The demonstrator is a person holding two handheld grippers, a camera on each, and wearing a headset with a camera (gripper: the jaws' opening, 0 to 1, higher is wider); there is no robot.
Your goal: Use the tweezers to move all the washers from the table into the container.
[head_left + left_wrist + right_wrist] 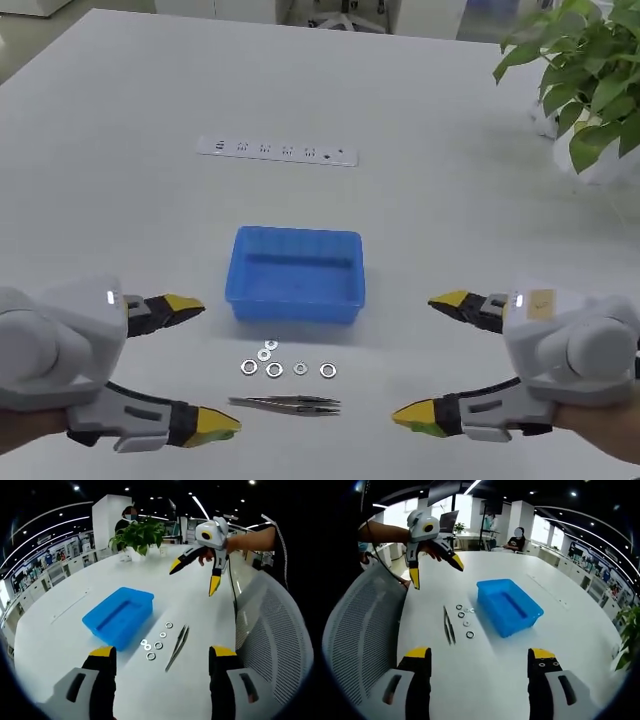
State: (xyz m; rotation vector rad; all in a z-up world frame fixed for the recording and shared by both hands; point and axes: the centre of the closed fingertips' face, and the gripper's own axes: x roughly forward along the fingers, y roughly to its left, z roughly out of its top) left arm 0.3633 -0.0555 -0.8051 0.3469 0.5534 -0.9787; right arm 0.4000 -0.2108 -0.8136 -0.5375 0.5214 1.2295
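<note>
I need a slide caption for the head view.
Left tongs and right tongs, open, flank tweezers and washers before blue container.

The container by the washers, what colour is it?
The container is bright blue; the head view shows it best.

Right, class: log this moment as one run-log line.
left gripper open | right gripper open | tweezers on table, untouched | washers on table beside container | container empty
</note>
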